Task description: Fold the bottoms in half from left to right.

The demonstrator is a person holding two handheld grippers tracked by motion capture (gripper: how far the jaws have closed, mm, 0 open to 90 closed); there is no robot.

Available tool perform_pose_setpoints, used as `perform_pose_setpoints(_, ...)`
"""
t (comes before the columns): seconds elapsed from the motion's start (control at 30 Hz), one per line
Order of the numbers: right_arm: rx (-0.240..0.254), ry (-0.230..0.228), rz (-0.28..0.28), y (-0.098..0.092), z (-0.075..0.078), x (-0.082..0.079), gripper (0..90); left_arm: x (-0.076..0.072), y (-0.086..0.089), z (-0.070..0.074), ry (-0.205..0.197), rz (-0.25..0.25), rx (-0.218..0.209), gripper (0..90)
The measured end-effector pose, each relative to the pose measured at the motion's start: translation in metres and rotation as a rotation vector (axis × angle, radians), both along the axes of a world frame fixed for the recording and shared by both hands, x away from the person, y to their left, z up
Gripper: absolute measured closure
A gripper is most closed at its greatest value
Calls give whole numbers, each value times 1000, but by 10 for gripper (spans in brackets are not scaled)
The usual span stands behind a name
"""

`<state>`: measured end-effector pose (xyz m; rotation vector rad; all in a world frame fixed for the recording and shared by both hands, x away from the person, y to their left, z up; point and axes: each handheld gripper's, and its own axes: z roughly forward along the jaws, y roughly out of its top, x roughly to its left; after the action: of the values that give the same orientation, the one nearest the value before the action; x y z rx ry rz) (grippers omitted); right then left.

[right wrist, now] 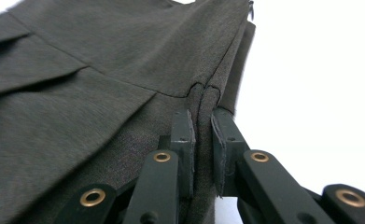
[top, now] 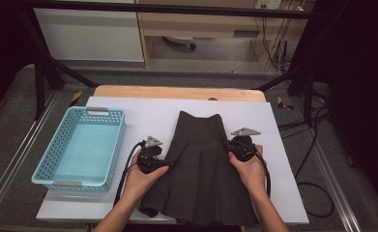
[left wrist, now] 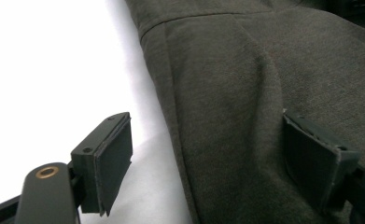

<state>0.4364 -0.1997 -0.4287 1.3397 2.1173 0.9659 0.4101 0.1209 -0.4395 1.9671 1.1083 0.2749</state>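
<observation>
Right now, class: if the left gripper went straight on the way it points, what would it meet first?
Most likely the dark skirt: the left gripper stands open astride its edge, so cloth lies directly ahead.

Counter [top: 177, 93]: wood top under a white sheet [top: 283, 183]. On the sheet: dark skirt [top: 203, 179] centre, blue basket [top: 110, 159] left.

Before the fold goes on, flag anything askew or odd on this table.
Mostly tidy. The dark skirt lies flat on the white sheet, but its lower left hem corner is curled. The right claw pinches a ridge of the skirt's edge; the left claw stands open astride the other edge. The blue basket sits square, empty.
</observation>
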Motion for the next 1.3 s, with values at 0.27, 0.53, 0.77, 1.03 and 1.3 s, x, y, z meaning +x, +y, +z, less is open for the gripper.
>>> perform_pose_setpoints(0.27,28,46,-8,-6,-19,7,789,-2,10,20,-36,6,-32,199)
perform_pose_setpoints(0.53,37,48,-10,-5,-19,7,757,3,20,18,-17,32,-32,198)
perform_pose_setpoints(0.77,33,49,-7,-5,-19,6,751,3,25,19,-22,43,-46,208)
perform_pose_setpoints(1.03,41,43,-10,-5,-16,5,629,3,22,7,26,7,-31,198)
perform_pose_setpoints(1.3,53,29,3,-12,-3,-15,454,-7,-3,-7,60,-54,-10,184)
